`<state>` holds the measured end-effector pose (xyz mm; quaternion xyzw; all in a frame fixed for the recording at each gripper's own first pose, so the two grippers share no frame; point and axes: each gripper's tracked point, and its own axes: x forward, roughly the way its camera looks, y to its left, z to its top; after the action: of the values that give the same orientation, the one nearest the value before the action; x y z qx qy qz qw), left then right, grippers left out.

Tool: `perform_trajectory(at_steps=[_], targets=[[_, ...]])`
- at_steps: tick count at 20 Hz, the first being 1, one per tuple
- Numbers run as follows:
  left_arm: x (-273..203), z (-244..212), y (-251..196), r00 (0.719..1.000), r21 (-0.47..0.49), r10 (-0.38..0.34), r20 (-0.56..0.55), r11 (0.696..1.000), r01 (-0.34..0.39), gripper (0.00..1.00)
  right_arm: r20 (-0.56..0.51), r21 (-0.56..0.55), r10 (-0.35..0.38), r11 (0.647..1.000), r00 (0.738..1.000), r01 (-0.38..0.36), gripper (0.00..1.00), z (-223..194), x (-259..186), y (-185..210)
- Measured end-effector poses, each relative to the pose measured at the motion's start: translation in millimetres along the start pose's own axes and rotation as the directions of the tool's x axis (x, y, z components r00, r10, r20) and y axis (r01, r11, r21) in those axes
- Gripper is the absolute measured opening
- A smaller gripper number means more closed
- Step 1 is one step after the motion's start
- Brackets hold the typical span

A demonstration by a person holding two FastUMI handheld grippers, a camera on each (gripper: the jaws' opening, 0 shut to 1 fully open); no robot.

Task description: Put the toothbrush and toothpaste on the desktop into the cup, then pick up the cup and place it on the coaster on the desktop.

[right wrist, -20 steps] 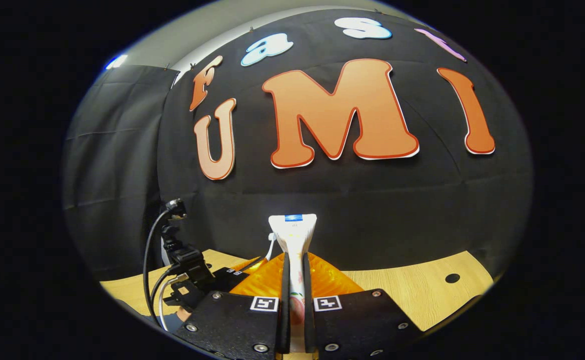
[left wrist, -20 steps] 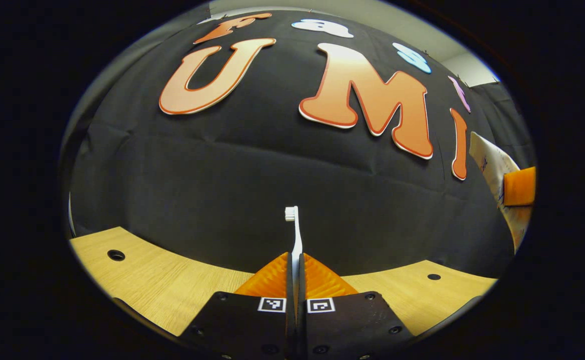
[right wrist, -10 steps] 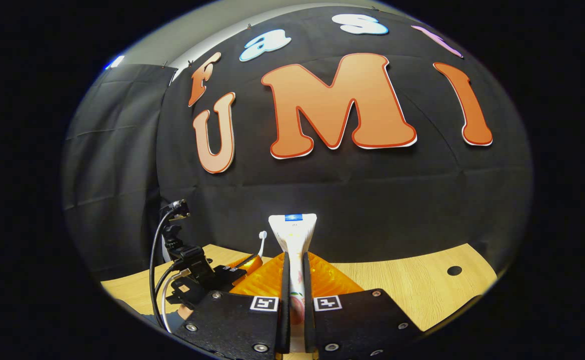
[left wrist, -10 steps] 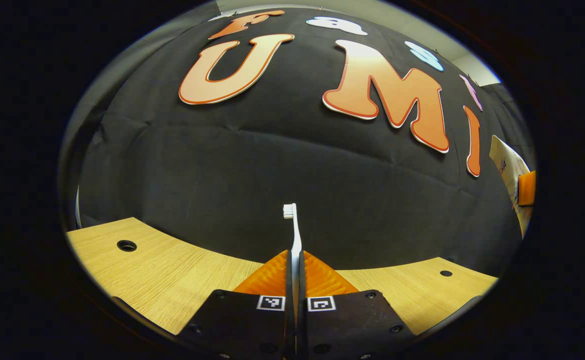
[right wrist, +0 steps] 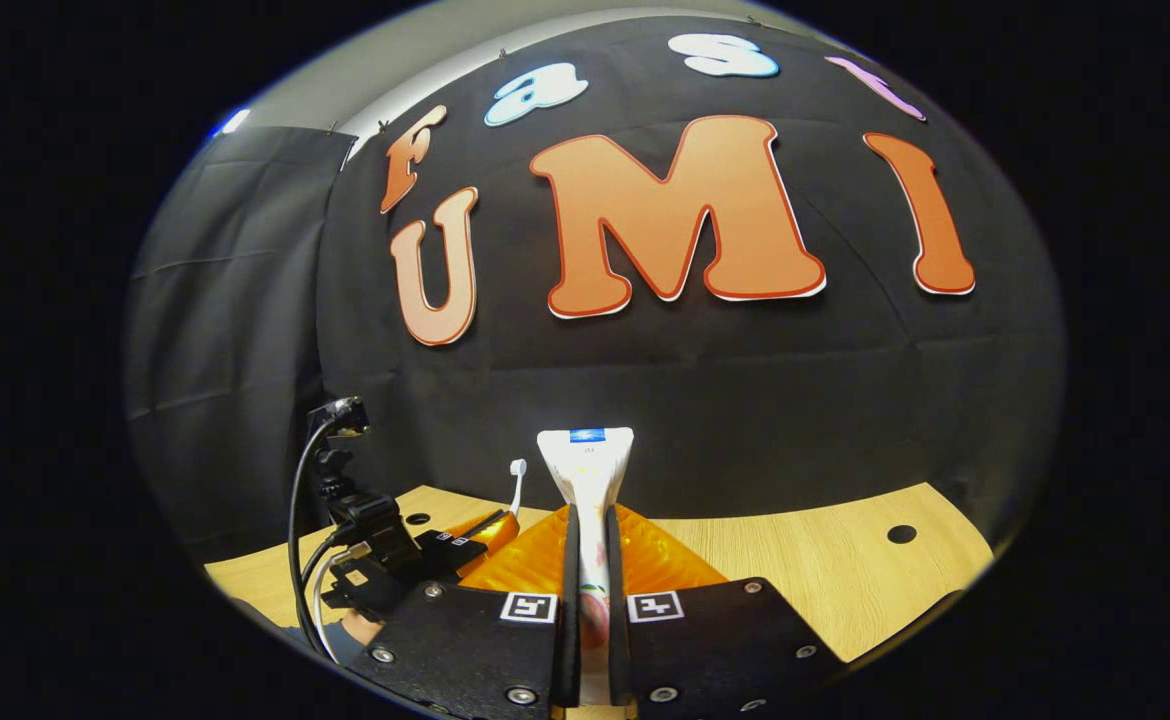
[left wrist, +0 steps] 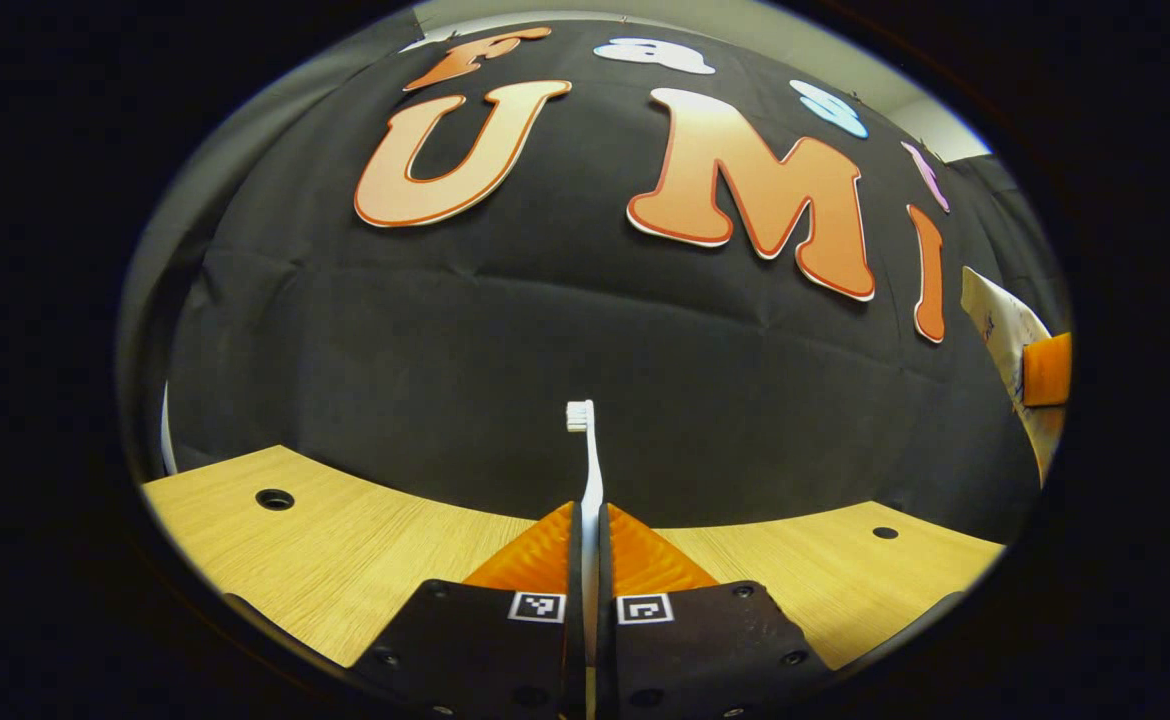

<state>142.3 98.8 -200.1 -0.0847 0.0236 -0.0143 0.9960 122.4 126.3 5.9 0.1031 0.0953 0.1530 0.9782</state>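
Left claw is clamped on the toothbrush, right claw on the toothpaste. Each item's long axis runs straight ahead from its claw, above the desk. The cup's direction cannot be told.

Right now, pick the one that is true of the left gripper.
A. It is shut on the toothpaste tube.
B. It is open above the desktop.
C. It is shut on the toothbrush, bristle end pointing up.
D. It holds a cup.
C: in the left gripper view, the left gripper has both fingers pressed on the toothbrush, whose bristle end rises above them.
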Motion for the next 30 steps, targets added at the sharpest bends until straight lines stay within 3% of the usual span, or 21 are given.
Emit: perform_trajectory(at_steps=[5,8,9,11,13,14,16,24,30], targets=[[-19,4,-13,0.998,0.012,-0.051,-0.034,0.999,0.052,0.07,0.003,0.004,0.007,1.0,1.0,-0.007,0.12,1,-13,10],[-34,5,-13,0.998,0.028,-0.051,-0.043,0.998,0.052,0.24,0.008,0.008,0.01,1.0,1.0,-0.01,0.12,2,-19,12],[-40,5,-13,0.998,0.032,-0.051,-0.04,0.998,0.052,0.24,0.009,0.011,0.014,1.0,1.0,-0.014,0.12,2,-19,14],[-56,6,-12,0.997,0.036,-0.056,-0.046,0.998,0.058,0.34,0.018,0.021,0.03,0.999,0.999,-0.03,0.12,4,-20,17],[-69,3,-10,0.997,0.055,-0.052,-0.061,0.997,0.055,0.57,0.033,0.042,0.055,0.998,0.998,-0.056,0.12,6,-15,22],[-79,1,-6,0.997,0.069,-0.041,-0.071,0.997,0.046,0.73,0.043,0.054,0.071,0.996,0.997,-0.074,0.11,6,-13,26],[-95,-2,6,0.996,0.093,-0.012,-0.088,0.995,0.02,0.82,0.067,0.075,0.1,0.992,0.993,-0.105,0.11,8,-6,34],[-136,-25,34,0.989,0.099,0.035,-0.141,0.995,-0.021,0.86,0.2,0.116,0.182,0.971,0.963,-0.208,0.11,22,31,57],[-146,-38,46,0.986,0.06,0.032,-0.164,0.998,-0.023,0.86,0.267,0.108,0.273,0.944,0.924,-0.31,0.11,26,53,102]])
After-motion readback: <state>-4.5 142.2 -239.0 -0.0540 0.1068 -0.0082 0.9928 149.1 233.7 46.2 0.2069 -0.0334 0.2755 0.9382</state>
